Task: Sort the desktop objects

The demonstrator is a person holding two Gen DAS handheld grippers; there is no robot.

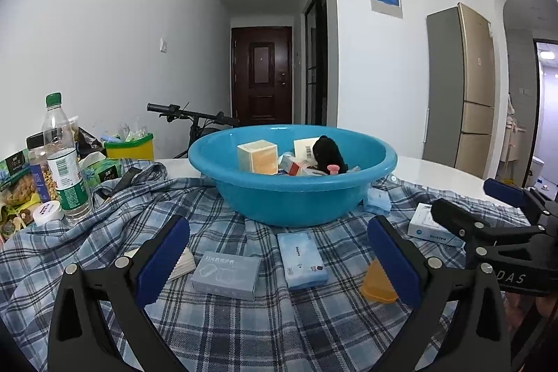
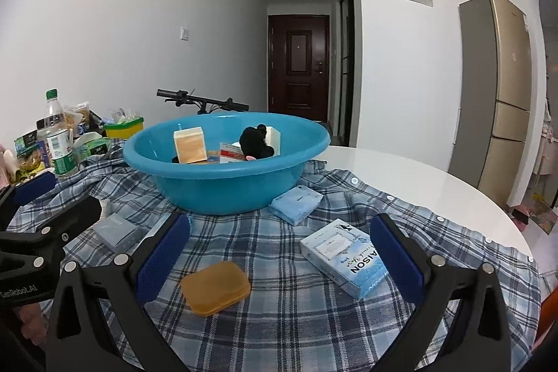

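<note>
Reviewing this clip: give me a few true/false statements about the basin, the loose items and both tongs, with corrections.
1. The blue basin already holds several items. True.
2. The left tongs are shut on the grey box. False: they are open, and the box lies on the plaid cloth.
3. The orange case lies inside the basin. False: it is on the cloth.
4. The right tongs are open and hold nothing. True.
5. The RAISON box lies flat on the cloth. True.

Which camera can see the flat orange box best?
The right wrist view. There the orange box lies whole and unblocked on the plaid cloth, between the open jaws. In the left wrist view, only a corner of it peeks out behind a blue pad.
</note>
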